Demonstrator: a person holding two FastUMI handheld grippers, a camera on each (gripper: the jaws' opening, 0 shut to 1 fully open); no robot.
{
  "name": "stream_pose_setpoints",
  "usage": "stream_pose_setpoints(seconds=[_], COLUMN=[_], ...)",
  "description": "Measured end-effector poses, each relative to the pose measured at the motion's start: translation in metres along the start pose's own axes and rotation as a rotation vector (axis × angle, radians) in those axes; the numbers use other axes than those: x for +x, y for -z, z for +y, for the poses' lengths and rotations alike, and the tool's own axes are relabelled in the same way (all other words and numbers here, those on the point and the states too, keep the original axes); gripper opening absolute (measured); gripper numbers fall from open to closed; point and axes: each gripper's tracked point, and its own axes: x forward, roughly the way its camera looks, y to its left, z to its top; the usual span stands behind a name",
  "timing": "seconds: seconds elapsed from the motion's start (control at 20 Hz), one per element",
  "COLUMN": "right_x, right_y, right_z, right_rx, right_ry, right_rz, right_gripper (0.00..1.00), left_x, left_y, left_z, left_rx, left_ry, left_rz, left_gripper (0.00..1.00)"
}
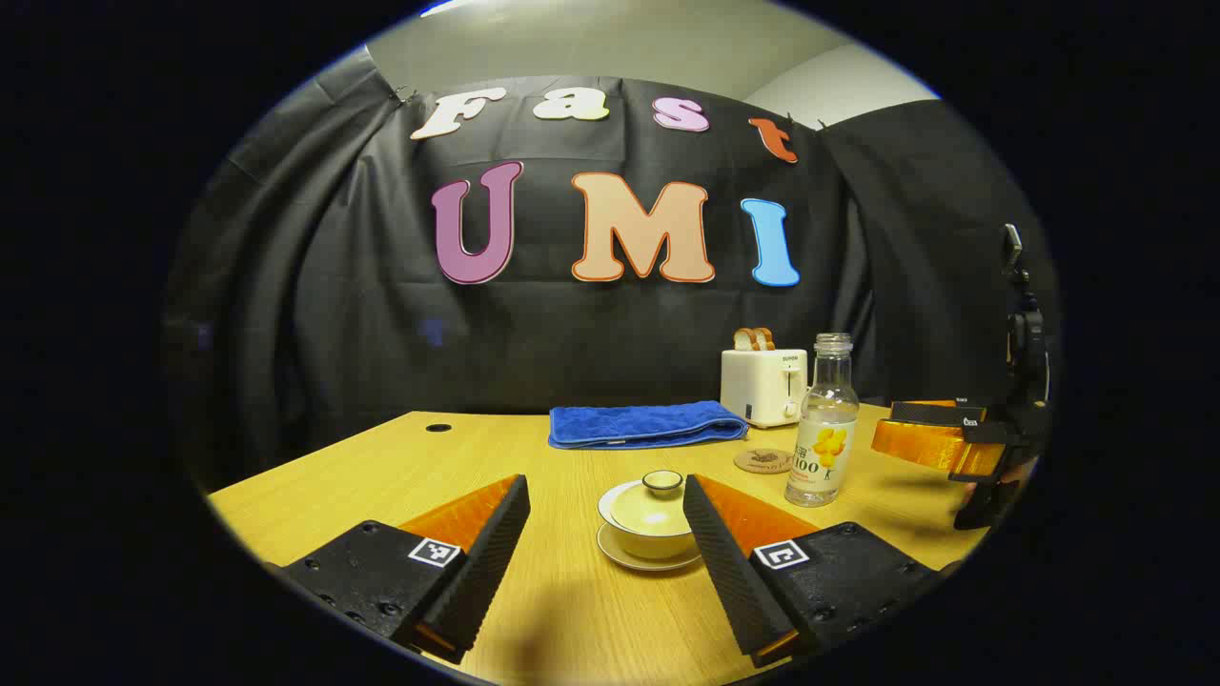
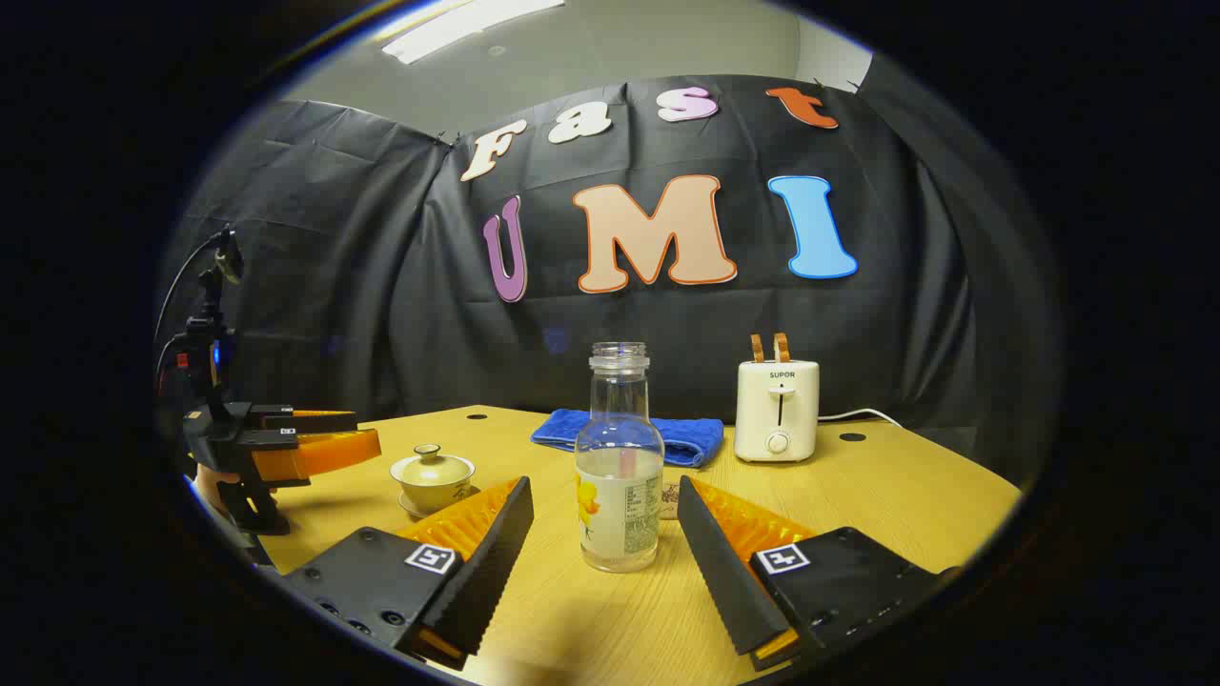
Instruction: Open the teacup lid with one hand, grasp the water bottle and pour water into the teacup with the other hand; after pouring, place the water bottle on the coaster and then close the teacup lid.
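Observation:
A pale teacup (image 1: 652, 527) with its lid (image 1: 661, 482) on stands on a saucer on the wooden table. My left gripper (image 1: 605, 505) is open, the cup just ahead between its fingertips, untouched. A clear capless water bottle (image 2: 620, 467), partly filled, stands upright between the fingers of my open right gripper (image 2: 603, 510), which do not touch it. The bottle (image 1: 822, 424) also stands right of the cup in the left gripper view, with a round brown coaster (image 1: 763, 461) behind it. The cup (image 2: 432, 477) sits left in the right gripper view.
A folded blue towel (image 1: 646, 424) lies at the back of the table (image 1: 362, 481), and a white toaster (image 2: 778, 408) holding two slices stands beside it. The other gripper shows at the right edge (image 1: 939, 443) and at the left edge (image 2: 286, 443).

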Motion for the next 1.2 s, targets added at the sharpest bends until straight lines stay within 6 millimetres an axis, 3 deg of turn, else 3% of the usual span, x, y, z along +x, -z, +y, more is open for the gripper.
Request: stream_pose_setpoints(seconds=[0.9,1.2], right_x=[0.0,0.0], right_y=[0.0,0.0], right_z=[0.0,0.0], right_rx=[-0.001,0.0], right_ry=[0.0,0.0], right_rz=[-0.001,-0.001], right_gripper=[0.97,0.97], left_x=[0.0,0.001], left_y=[0.0,0.001], left_z=[0.004,-0.007], left_rx=[0.002,0.0], left_ry=[-0.021,0.025], left_rz=[-0.003,-0.005], left_gripper=[0.95,0.95])
